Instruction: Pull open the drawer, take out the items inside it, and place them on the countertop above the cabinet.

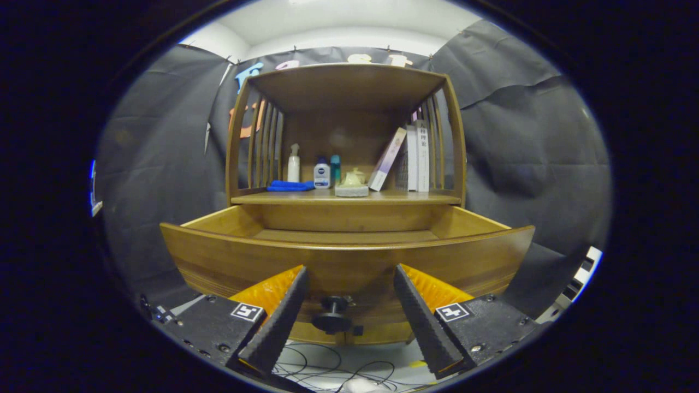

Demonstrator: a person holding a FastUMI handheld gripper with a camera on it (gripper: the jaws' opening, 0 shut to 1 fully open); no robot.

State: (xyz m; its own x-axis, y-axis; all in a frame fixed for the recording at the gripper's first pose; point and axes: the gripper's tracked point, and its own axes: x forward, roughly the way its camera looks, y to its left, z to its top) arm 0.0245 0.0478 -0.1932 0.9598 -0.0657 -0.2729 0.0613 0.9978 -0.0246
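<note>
Tool (347, 284) wide open, empty, fingers either side of the pulled-out drawer's (347, 261) knob (333, 315)

1 drawer (349, 256), pulled out, w/ 1 knob (333, 316) at lower center. Center of frame: 3 bottles (294, 164), 1 blue cloth (289, 186), 1 tissue box (351, 189), approx. 4 books (415, 158). 1 gripper (348, 297), 2 fingers (284, 316) spread apart either side of knob.

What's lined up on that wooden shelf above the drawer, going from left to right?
Blue cloth → white spray bottle → small blue-capped bottle → teal bottle → round dish → leaning book → upright books. Below, the claw hangs open around the drawer's knob.
</note>
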